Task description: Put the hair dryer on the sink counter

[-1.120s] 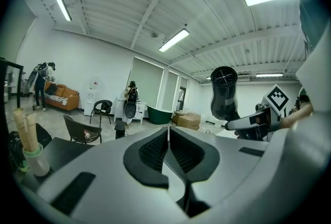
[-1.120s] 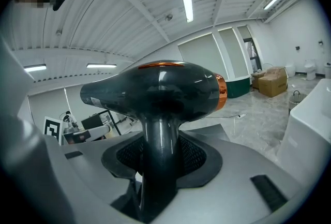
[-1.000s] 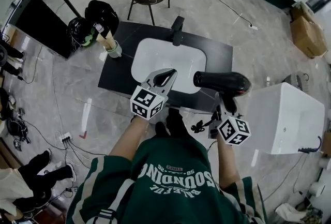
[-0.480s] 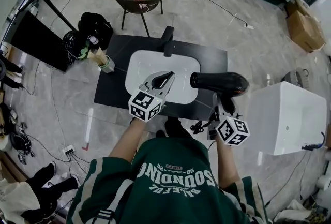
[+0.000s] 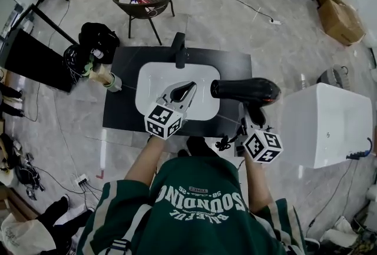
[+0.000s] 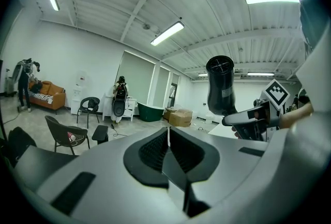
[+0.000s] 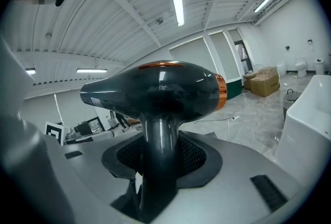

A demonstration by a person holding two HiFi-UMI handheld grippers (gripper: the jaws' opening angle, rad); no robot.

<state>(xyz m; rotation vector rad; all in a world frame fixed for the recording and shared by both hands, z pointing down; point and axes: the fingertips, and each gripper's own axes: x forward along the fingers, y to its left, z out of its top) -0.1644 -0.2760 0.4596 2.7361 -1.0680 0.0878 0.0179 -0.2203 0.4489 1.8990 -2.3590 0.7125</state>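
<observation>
Head view: the left tongs (image 5: 184, 91) are clenched on nothing, their tips over the white sink basin (image 5: 154, 78) set in the dark tabletop (image 5: 121, 112). The black faucet (image 5: 179, 49) stands beyond them. Just to their right, the right tongs (image 5: 255, 115) grasp the hair dryer (image 5: 244, 89) by its handle. Its barrel lies across the picture with the nozzle aimed at the left tongs (the handle runs back toward the person). It is held up over the tabletop's right end and is not resting on it.

Left gripper view: the jaws of the left tongs (image 6: 168, 134) meet, with nothing between them. Up and to their right the hair dryer (image 6: 221, 88) shows its round nozzle mouth almost head-on.

Right gripper view: the right tongs (image 7: 158, 158) clamp the handle. It rises upright from between the ribbed pads to the level barrel, with the nozzle to the left and the orange ring (image 7: 221, 89) at the right.
</observation>
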